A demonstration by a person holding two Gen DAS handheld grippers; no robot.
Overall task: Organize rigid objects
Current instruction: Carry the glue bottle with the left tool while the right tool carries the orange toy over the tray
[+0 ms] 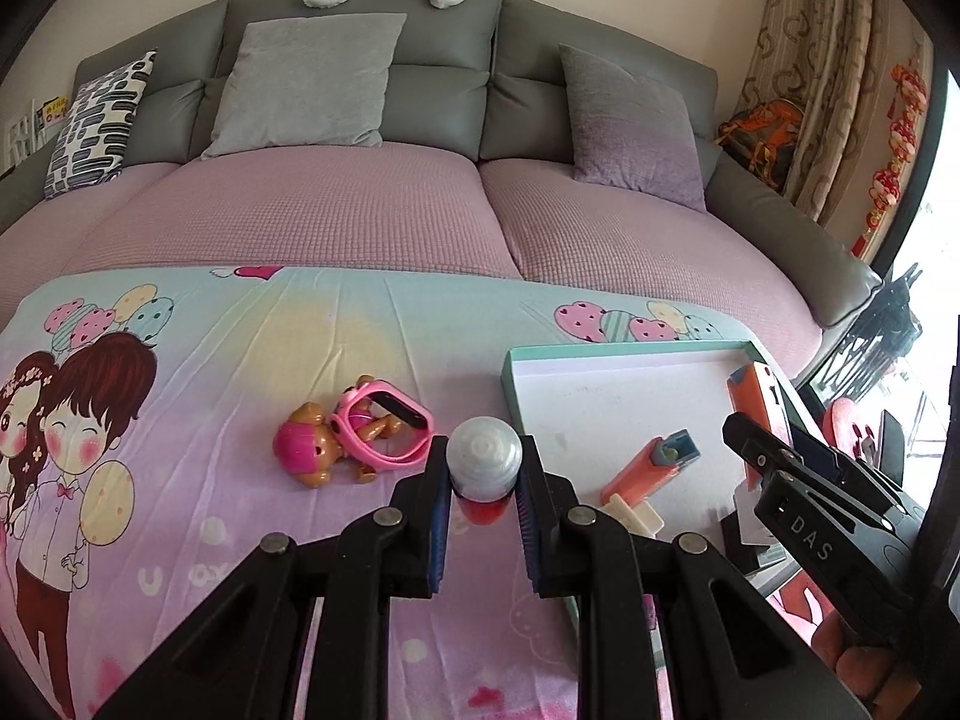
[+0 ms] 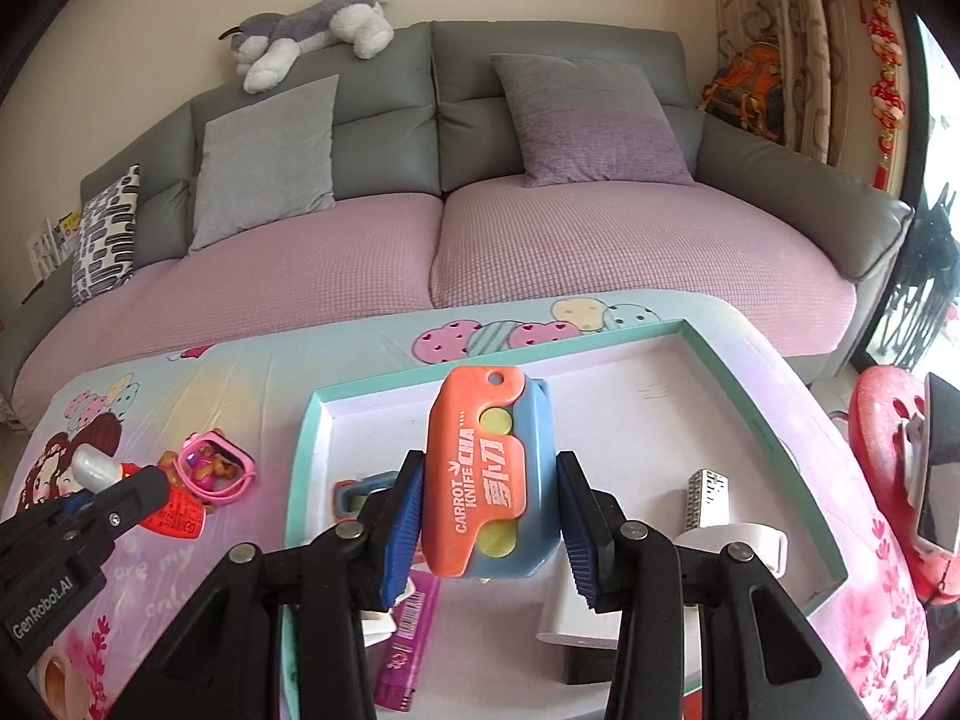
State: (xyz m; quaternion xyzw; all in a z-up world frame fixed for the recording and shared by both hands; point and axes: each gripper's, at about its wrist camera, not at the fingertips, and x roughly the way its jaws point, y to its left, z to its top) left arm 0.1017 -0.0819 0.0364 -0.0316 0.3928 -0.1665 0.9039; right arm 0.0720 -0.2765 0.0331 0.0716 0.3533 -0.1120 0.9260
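Note:
My left gripper (image 1: pixel 483 486) is shut on a small bottle with a silver cap (image 1: pixel 483 453) and red body, held above the cartoon tablecloth (image 1: pixel 240 348); the bottle also shows in the right wrist view (image 2: pixel 99 468). My right gripper (image 2: pixel 489 516) is shut on an orange and blue carrot knife toy (image 2: pixel 489 474), held over the teal-rimmed white tray (image 2: pixel 774 414). That tray (image 1: pixel 624 350) shows right of the bottle in the left wrist view. A pink watch (image 1: pixel 384 426) and a toy dog (image 1: pixel 309 444) lie on the cloth left of the tray.
In the tray lie an orange and blue lighter-like item (image 1: pixel 654 462), a purple pack (image 2: pixel 408 642), a white charger (image 2: pixel 726 534) and a silver piece (image 2: pixel 708 498). A sofa with cushions (image 2: pixel 540 240) stands behind the table. A red stool (image 2: pixel 888 450) is at right.

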